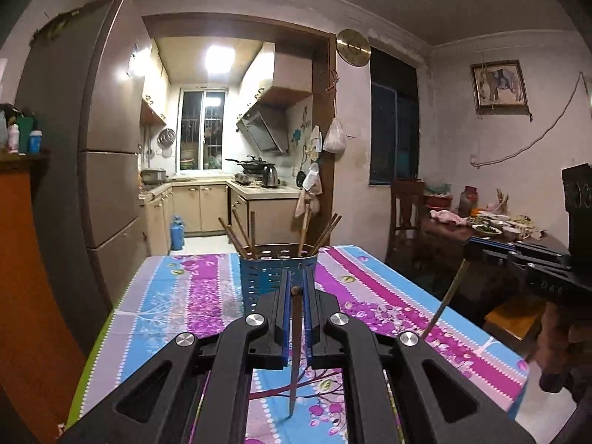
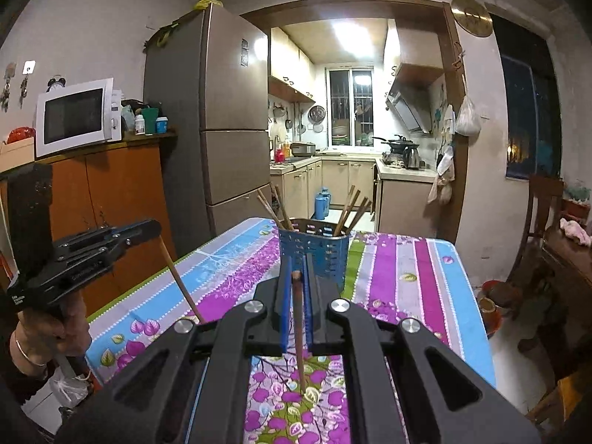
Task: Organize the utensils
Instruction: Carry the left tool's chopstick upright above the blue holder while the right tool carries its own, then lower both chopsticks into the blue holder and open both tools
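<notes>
Left wrist view: the left gripper [image 1: 295,288] is closed on a brown chopstick [image 1: 295,347], which hangs from between its blue pads with the tip pointing down toward the table [image 1: 177,296]. Straight ahead, near the table's far end, stands a blue holder [image 1: 259,277] with several chopsticks leaning out on both sides. The table wears a cloth striped in pink, purple and light blue with flowers. At the right edge the right gripper [image 1: 468,249] shows from the side, clamped on a second chopstick [image 1: 446,296] that slants down toward the cloth; a hand [image 1: 562,347] grips its handle.

Right wrist view: the right gripper [image 2: 296,277] is closed on its chopstick [image 2: 299,333], top end between the pads, the rest hanging down over the floral cloth. The holder [image 2: 318,251] stands just beyond the fingertips, chopsticks fanned out of it. At the left the left gripper [image 2: 153,227] holds its chopstick [image 2: 181,281] slanting down toward the table [image 2: 425,277]; a hand [image 2: 51,329] with a bracelet grips the handle. A fridge [image 2: 229,111] stands behind.
</notes>
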A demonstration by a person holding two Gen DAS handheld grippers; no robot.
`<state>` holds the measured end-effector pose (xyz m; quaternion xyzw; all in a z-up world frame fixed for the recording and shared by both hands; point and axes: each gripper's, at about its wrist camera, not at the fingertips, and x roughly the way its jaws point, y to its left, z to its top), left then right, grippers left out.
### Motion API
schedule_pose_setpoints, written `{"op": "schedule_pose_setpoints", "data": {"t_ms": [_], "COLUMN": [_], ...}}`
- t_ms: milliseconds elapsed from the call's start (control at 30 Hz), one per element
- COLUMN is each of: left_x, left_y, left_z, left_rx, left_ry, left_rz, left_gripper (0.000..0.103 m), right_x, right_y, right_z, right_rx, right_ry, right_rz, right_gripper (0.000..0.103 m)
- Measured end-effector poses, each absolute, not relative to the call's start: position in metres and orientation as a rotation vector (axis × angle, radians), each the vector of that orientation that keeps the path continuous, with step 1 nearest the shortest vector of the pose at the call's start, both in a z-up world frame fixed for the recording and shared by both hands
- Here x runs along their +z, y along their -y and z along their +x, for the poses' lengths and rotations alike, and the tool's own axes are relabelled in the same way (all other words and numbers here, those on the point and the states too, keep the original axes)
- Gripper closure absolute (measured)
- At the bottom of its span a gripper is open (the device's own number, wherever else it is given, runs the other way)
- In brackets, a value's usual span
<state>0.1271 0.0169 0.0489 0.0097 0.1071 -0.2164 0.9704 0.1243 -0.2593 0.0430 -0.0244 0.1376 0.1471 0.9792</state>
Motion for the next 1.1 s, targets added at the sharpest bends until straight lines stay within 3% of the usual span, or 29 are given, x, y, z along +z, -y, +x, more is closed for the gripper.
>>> {"op": "schedule_pose_setpoints", "data": {"t_ms": [467,800,1100], "left_x": [0.112,0.191,0.193], "left_y": [0.005,0.035,0.059], "left_z": [0.169,0.247,0.347], "left_rx": [-0.522,-0.483,-0.41], "left_ry": [-0.212,-0.072,-0.057], "left_rz": [0.029,0.041,0.053], "left_gripper": [0.096,0.096,0.096], "right_x": [0.091,0.174,0.167], "right_y": [0.247,0.241,0.244], "right_z": [0.171,0.239,0.336], "right_rx": [0.375,0.319,0.27], "right_ry": [-0.294,-0.119,-0.067], "right_rz": [-0.014,0.009,0.065], "right_gripper": [0.098,0.098,0.098]}}
